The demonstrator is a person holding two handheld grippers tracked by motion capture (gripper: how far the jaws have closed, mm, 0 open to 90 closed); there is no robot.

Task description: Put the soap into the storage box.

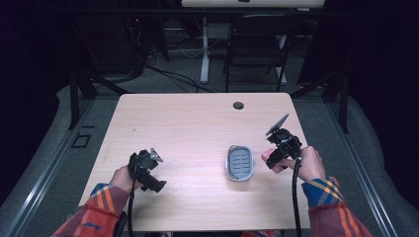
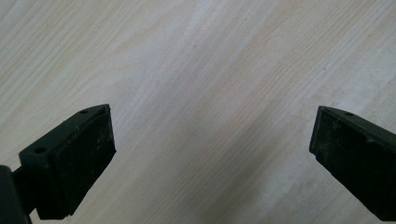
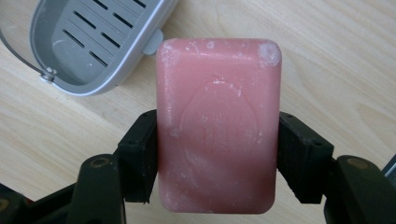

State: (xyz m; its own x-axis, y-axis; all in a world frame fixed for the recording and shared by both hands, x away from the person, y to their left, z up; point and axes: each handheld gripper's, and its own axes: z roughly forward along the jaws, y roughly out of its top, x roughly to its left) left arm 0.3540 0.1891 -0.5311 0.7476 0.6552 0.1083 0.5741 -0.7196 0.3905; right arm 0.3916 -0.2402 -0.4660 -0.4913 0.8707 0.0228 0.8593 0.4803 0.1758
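1 soap bar (image 3: 218,126) clamped by right gripper (image 3: 218,154) | left gripper (image 2: 212,154) fingers apart | 1 soap dish (image 3: 88,42)

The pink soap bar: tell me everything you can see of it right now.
The pink soap bar is a rounded rectangle, waxy-looking, with whitish scuffs and a faint oval embossed mark on its face. The right gripper clamps it, one black jaw on each long side, above the wooden table. It sits beside the grey slotted soap dish, not in it and not touching it.
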